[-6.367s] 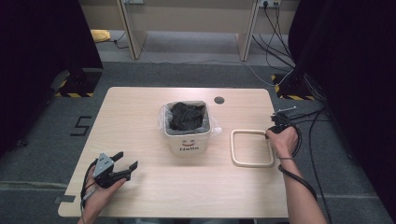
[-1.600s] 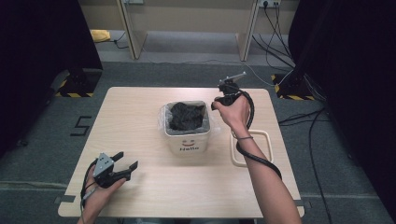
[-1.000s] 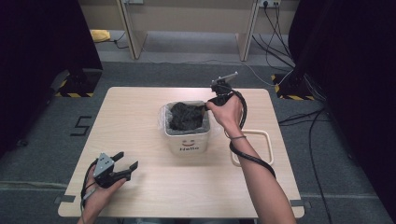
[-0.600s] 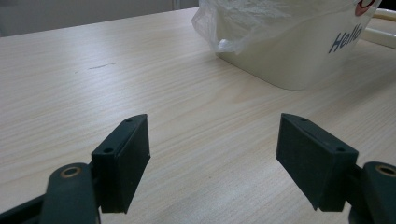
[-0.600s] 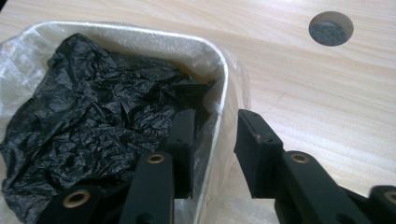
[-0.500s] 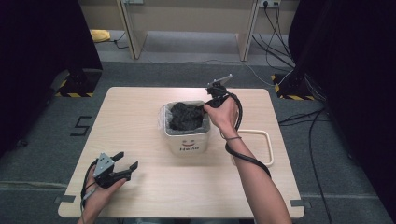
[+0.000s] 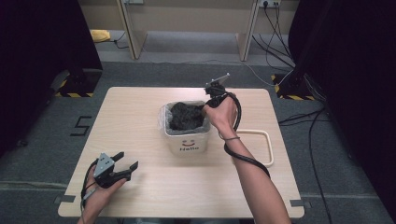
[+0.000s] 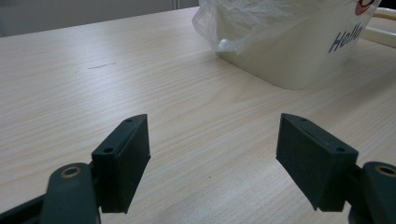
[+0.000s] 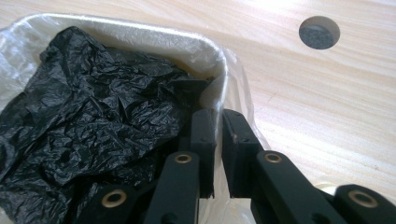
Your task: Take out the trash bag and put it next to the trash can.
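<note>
Black plastic: crumpled black bag (image 9: 88, 126) fills the white bin (image 7: 187, 140); how deep it goes is hidden.
Clear liner: thin clear bag (image 9: 240, 98) folded over the bin rim; its lower part is cut off in the left gripper view.
Bin position: middle of the wooden table (image 7: 140, 121), print on the front wall facing the person.
Right gripper (image 9: 218, 126): at the bin's far right corner, jaws just closing, now narrow, one pad inside the rim and one outside, with rim and liner between them. Whether the pads press on the rim is hard to make out.
Right hand (image 7: 219, 112): covers that bin corner in the high view.
Left gripper (image 7: 123, 165): low over the table's near left corner, well apart from the bin, jaws wide, nothing between them.
Surroundings: cream frame (image 7: 261, 147) flat on the table right of the bin, partly hidden by the right forearm; round hole (image 9: 319, 31) in the tabletop behind the bin.
</note>
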`<state>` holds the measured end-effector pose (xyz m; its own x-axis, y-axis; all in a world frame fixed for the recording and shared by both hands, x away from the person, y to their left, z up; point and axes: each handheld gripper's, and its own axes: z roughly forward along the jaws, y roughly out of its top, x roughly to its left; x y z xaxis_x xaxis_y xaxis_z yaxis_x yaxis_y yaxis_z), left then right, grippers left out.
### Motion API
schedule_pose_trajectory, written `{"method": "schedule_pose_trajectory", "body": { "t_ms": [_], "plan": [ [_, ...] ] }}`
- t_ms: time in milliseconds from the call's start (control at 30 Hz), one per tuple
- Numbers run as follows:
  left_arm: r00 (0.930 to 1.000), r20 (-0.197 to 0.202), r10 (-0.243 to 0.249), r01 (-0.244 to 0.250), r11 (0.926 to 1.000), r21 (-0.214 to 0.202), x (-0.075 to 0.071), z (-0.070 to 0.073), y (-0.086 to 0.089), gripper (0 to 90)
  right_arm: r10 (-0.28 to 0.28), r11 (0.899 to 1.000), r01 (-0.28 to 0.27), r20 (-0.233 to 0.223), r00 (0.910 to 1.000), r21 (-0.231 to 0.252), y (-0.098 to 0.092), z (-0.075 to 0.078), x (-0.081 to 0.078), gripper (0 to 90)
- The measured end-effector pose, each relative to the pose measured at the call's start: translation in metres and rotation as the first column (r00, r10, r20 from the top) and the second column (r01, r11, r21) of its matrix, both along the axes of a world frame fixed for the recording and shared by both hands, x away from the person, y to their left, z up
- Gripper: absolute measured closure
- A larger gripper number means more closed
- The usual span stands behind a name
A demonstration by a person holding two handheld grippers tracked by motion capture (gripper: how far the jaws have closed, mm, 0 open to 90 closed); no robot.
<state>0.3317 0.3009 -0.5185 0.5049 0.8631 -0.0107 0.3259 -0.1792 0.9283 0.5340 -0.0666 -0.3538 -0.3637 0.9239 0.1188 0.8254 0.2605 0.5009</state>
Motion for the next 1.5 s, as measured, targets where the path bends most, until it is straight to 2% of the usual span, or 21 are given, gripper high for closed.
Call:
{"method": "schedule_pose_trajectory", "body": {
  "t_ms": [200,267,367,433,667,800,933,1067,1167,1267,1500],
  "plan": [
    [1.0000,-0.001,0.008,-0.008,1.0000,-0.001,0.000,0.000,0.000,25.4,0.004,1.000,-0.004,0.027,0.9996,-0.006,0.001,0.006,-0.003,87.9],
    [0.9999,-0.003,0.012,-0.012,0.9999,0.001,0.000,0.000,-0.001,25.6,0.006,1.000,-0.006,0.036,0.9993,0.006,0.000,0.008,-0.004,89.8],
    [0.9996,-0.024,0.015,-0.016,0.9985,-0.052,0.002,0.000,-0.002,26.1,0.015,1.000,-0.015,0.038,0.9992,0.006,0.001,0.008,-0.005,90.0],
    [0.9996,-0.024,0.017,-0.018,0.9980,-0.060,0.003,0.001,-0.003,26.2,0.022,1.000,-0.022,0.043,0.9988,0.011,0.002,0.008,-0.006,90.0],
    [0.9999,0.016,0.006,-0.005,0.9979,-0.064,0.015,0.023,-0.011,27.6,0.028,0.999,-0.029,0.051,0.9983,0.023,0.005,0.006,-0.008,90.0],
    [0.9984,0.046,-0.031,0.033,0.9986,-0.042,0.034,0.049,-0.022,29.6,0.031,0.999,-0.032,0.055,0.9980,0.024,0.007,0.008,-0.008,90.0],
    [0.9957,0.067,-0.063,0.064,0.9979,-0.011,0.052,0.068,-0.034,29.9,0.032,0.999,-0.033,0.054,0.9980,0.026,0.007,0.009,-0.009,90.0],
    [0.9935,0.071,-0.089,0.088,0.9960,0.013,0.069,0.083,-0.045,30.7,0.034,0.999,-0.036,0.052,0.9980,0.028,0.006,0.009,-0.009,90.0],
    [0.9935,0.038,-0.107,0.107,0.9942,0.003,0.080,0.089,-0.051,32.3,0.035,0.999,-0.037,0.055,0.9979,0.029,0.006,0.010,-0.009,90.0],
    [0.9939,0.004,-0.110,0.110,0.9937,0.021,0.090,0.093,-0.055,33.5,0.034,0.999,-0.036,0.055,0.9979,0.033,0.005,0.011,-0.009,90.0],
    [0.9910,-0.033,-0.130,0.130,0.9913,0.018,0.105,0.098,-0.060,33.7,0.031,0.999,-0.032,0.055,0.9980,0.032,0.003,0.010,-0.009,90.0]
  ]
}}
